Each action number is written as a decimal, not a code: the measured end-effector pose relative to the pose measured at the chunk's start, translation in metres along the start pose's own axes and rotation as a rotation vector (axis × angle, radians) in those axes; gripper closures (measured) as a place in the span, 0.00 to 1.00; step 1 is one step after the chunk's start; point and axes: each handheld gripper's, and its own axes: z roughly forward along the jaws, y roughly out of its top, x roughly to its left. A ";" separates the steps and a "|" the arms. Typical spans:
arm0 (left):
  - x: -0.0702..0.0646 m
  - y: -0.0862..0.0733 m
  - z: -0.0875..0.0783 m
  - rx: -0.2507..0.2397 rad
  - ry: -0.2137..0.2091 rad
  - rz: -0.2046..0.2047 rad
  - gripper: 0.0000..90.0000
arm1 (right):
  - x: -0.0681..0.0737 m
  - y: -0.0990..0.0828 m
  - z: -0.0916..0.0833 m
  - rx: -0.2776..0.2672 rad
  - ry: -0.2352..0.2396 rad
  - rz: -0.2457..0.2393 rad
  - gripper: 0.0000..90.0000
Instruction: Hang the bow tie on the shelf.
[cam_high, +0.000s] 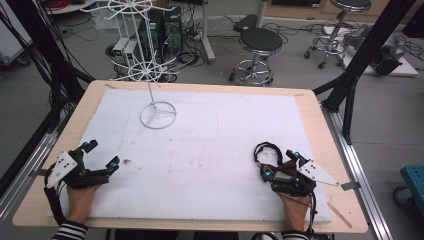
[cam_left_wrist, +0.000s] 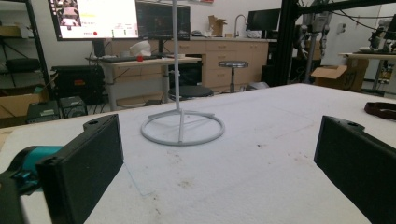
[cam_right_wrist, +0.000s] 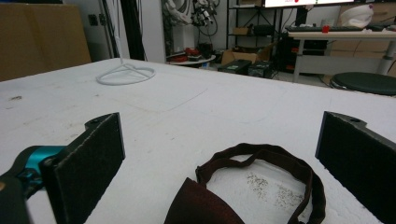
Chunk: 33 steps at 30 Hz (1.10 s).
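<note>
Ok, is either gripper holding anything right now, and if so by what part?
Nothing is held. The left gripper is open over bare table cover, and the right gripper is open around the dark red bow tie, not clamping it.

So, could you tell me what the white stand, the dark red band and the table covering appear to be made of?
White stand: thin bent rods with a ring base, probably painted or coated metal wire, smooth and matte.
Dark red band: soft, fuzzy-looking strap with a wider flap, likely fabric, perhaps velvet-like.
Table covering: white, grainy and lightly stained, looks like foam sheet or felt; I cannot tell which.
</note>
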 end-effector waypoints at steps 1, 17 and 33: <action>0.000 0.000 0.000 0.000 0.001 0.001 0.02 | 0.000 0.000 0.000 0.002 0.002 0.002 0.01; -0.001 0.000 0.001 0.003 0.004 0.004 0.02 | -0.004 0.004 -0.005 0.004 0.017 0.016 0.01; -0.001 0.000 0.001 0.004 0.006 0.005 0.02 | -0.019 0.040 -0.011 0.175 0.113 -0.081 0.01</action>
